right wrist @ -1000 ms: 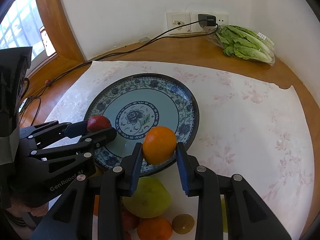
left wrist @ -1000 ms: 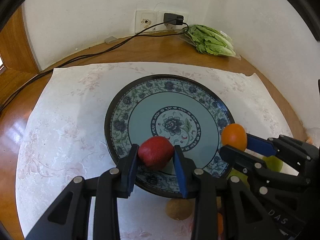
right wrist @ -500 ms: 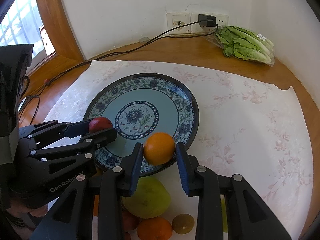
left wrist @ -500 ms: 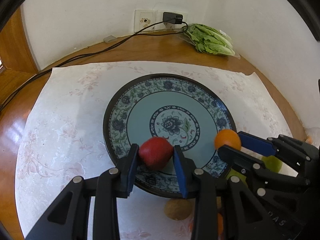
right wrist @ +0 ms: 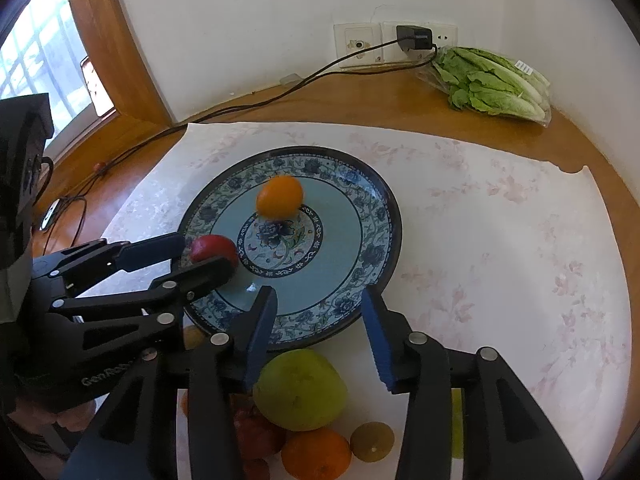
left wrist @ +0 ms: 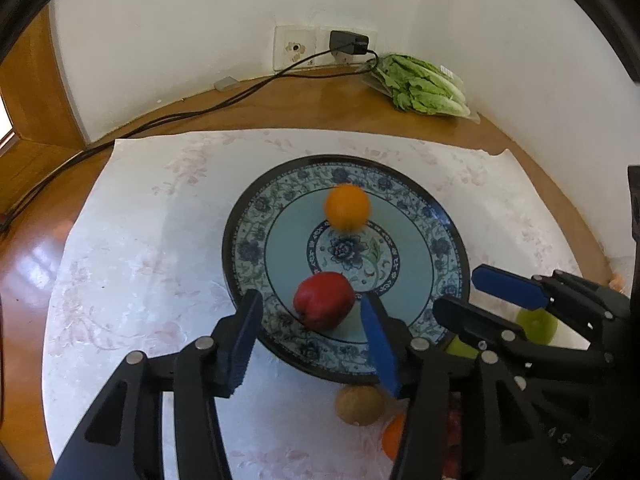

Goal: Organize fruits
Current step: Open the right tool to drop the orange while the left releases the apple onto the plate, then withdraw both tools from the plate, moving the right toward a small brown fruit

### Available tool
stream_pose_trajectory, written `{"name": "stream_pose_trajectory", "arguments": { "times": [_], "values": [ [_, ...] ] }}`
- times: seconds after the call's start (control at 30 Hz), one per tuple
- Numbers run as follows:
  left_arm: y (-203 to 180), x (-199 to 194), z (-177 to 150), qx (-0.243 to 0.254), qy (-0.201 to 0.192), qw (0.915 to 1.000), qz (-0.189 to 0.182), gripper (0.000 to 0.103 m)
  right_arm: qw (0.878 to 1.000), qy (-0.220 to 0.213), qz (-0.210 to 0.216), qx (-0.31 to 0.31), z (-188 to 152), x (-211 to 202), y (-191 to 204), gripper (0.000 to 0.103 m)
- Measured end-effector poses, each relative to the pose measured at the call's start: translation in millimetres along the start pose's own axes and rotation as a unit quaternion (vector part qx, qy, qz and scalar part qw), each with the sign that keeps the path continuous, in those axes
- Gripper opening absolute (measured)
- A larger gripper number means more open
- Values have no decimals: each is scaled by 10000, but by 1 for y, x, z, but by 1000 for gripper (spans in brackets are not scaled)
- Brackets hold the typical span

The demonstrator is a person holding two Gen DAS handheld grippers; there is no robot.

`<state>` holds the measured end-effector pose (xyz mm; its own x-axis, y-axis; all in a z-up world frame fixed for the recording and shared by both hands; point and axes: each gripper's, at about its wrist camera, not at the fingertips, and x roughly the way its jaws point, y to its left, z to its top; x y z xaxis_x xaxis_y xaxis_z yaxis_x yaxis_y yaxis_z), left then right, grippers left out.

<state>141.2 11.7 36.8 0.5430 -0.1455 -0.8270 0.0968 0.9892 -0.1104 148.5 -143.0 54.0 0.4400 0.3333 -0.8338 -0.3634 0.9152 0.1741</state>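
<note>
Both my grippers, left (left wrist: 312, 334) and right (right wrist: 320, 332), are opening, fingers apart: apple (left wrist: 324, 300) between the left fingers, blurred orange (right wrist: 279, 197) beyond, probably rolling, both on the plate (right wrist: 372, 256). Pear (right wrist: 300, 388) and others wait below.

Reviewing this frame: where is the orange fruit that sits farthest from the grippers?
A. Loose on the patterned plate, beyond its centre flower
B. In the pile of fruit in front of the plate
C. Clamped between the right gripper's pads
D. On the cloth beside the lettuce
A: the orange lies free on the plate, clear of the right gripper, whose jaws are opening with nothing between them.
</note>
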Motion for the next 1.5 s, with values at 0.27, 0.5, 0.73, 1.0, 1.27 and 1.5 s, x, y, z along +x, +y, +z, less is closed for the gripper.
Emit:
{"name": "stream_pose_trajectory", "arguments": {
  "times": [0.27, 0.5, 0.73, 1.0, 1.27, 1.5],
  "values": [
    [4, -17, -4, -32, 1, 10000, 4, 58, 9999, -120, 25, -56, 0, -15, 6, 50],
    [14, -34, -11, -144, 49, 9999, -5, 59, 9998, -156, 110, -45, -5, -30, 6, 50],
    [23, -51, -19, -301, 9, 9995, 9, 60, 9995, -237, 171, 71, -12, -46, 1, 50],
    [23, -64, -30, -344, 14, 9994, 12, 60, 9991, -323, 202, 185, -24, -67, -4, 50],
    [17, -74, -45, -348, 57, 9994, -54, 60, 9990, -392, 158, 136, -43, -89, -6, 50],
    [8, -83, -59, -329, 83, 9993, -150, 60, 9991, -394, 142, 60, -65, -104, -6, 50]
  ]
}}
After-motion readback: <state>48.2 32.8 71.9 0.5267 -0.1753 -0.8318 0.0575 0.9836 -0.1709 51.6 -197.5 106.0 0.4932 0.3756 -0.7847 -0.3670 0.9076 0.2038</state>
